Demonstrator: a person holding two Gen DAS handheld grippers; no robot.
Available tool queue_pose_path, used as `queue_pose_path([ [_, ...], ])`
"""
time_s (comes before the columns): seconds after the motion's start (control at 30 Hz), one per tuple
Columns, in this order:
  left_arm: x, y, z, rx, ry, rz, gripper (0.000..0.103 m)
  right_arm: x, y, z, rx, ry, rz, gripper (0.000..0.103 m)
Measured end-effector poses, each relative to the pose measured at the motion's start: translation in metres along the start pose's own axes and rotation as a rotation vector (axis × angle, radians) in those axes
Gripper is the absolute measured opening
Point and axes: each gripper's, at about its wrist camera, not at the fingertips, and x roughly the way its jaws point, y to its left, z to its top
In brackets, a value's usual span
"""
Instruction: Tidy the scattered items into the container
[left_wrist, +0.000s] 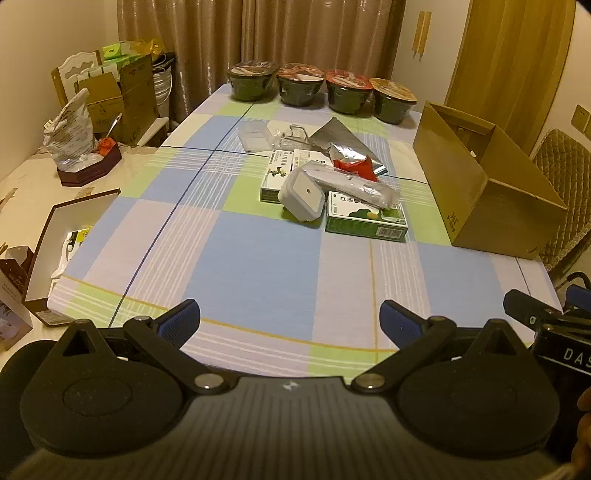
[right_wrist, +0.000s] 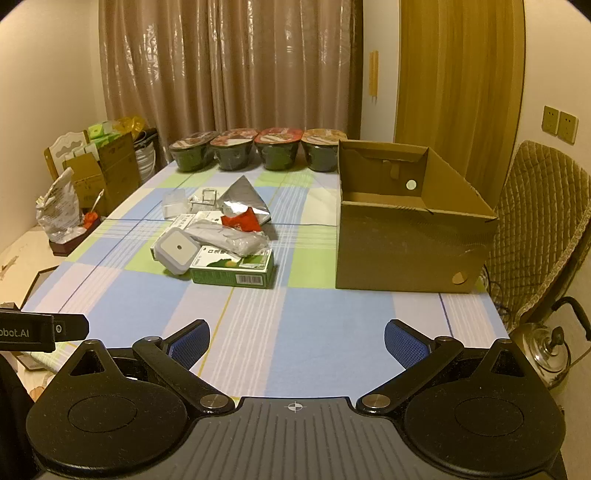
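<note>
Both claws, the left claw (left_wrist: 290, 319) and the right claw (right_wrist: 297, 339), hang released and empty over the worktop's (right_wrist: 325, 332) near edge. Mid-worktop lies the pile: the white square plug-in device (right_wrist: 176, 250) looks light, rigid and smooth, best pinched across its flat sides; the green carton (right_wrist: 233, 268) is stiff, the foil pouch (right_wrist: 245, 203) crinkly. The cardboard box (right_wrist: 406, 251) stands at the right edge.

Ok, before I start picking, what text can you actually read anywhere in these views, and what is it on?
"DAS" (cut off): on the right hand-held gripper, seen from the left wrist.
"obot.AI" (cut off): on the left hand-held gripper, seen from the right wrist.
"口" plus further characters: on the green box; the rest is blurred.
Second green box, barcode, white bag, cup lids: too small or blurred.
</note>
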Motion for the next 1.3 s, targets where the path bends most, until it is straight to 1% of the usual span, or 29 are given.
queue_pose_path([
  [1.3, -0.0006, -0.0004, -0.0016, -0.008, 0.005, -0.005, 0.102, 0.0021, -0.0009, -0.0031, -0.001, 0.008, 0.008, 0.103],
])
